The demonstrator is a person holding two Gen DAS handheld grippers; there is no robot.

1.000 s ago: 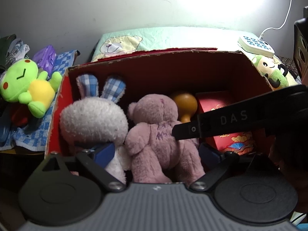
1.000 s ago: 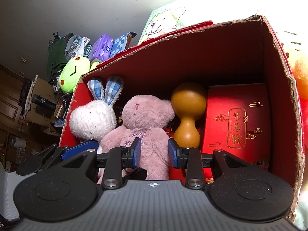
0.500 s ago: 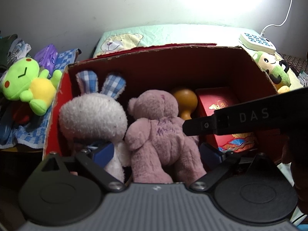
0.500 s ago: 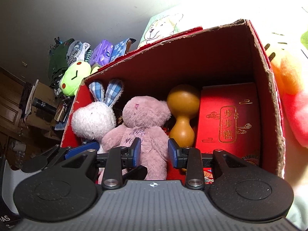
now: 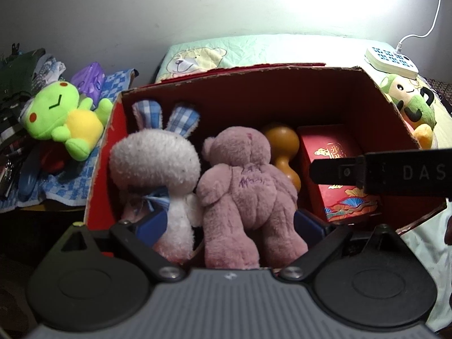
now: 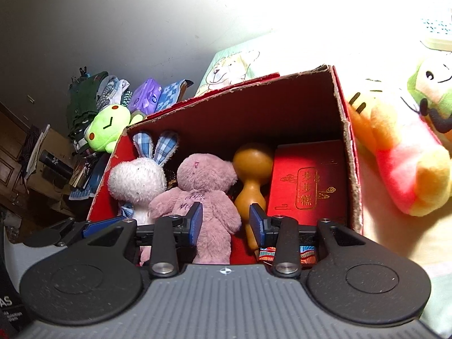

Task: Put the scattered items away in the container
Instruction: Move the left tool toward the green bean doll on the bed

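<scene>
Home bedroom, lived-in; evidence below. Bed with a pale green quilted cover (image 5: 282, 48) printed with a cartoon bear (image 5: 195, 58), pushed against a plain white wall (image 5: 141, 5); soft toys lying about: green frog plush (image 5: 60, 120) on a blue checked cloth (image 5: 70, 180), green-and-orange plush (image 5: 409, 104) on the bed; white power strip (image 5: 391, 63) with its cable running up the wall; red cardboard box (image 5: 392, 118) on the bed holding a white bunny (image 5: 155, 163), pink bear (image 5: 245, 180), wooden gourd (image 5: 282, 147) and red gift box (image 5: 336, 166); right wrist view adds piled clothes (image 6: 87, 96), a purple pack (image 6: 148, 96) and brown wooden cabinets (image 6: 11, 152) at left.
</scene>
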